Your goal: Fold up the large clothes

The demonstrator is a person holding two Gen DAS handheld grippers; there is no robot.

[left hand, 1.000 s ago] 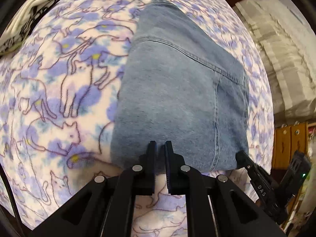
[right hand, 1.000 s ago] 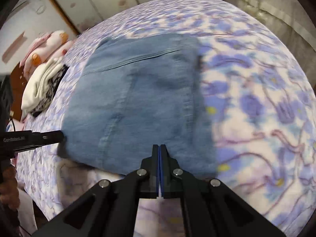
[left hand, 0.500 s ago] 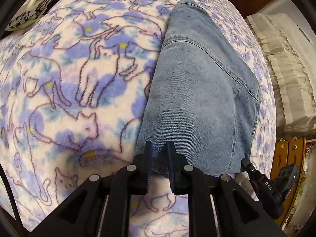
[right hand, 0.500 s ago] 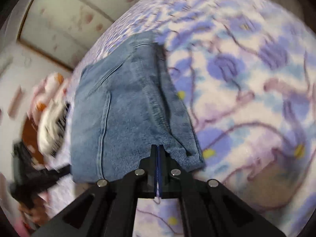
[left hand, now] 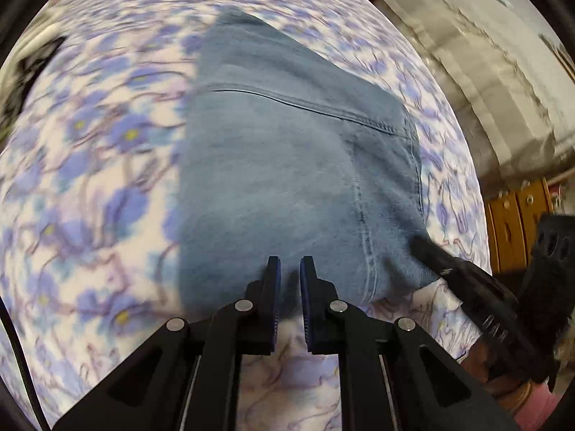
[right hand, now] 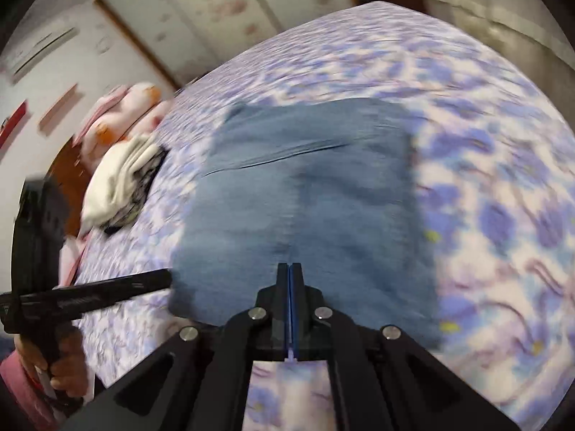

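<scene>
Folded blue jeans (left hand: 294, 179) (right hand: 309, 208) lie flat on a blanket with purple cats (left hand: 90, 179) (right hand: 503, 197). My left gripper (left hand: 287, 262) hangs over the middle of their near edge. Its jaws are closing and stand a narrow slot apart, denim showing through the slot but not visibly pinched. In the right wrist view the left gripper (right hand: 165, 278) has its tip at the jeans' near left corner. My right gripper (right hand: 289, 265) is shut with nothing in it, over the near edge. From the left wrist view the right gripper (left hand: 424, 248) reaches the near right corner.
A pile of white and dark clothes (right hand: 118, 179) lies on the bed left of the jeans, a pink plush (right hand: 122, 107) behind it. Beige bedding (left hand: 485, 72) and a wooden cabinet (left hand: 514, 222) stand to the right. A person's hand (right hand: 68, 362) holds the left gripper.
Half a second ago each gripper was at a near corner of the jeans; now both are over the middle of the near edge. The jeans stay flat.
</scene>
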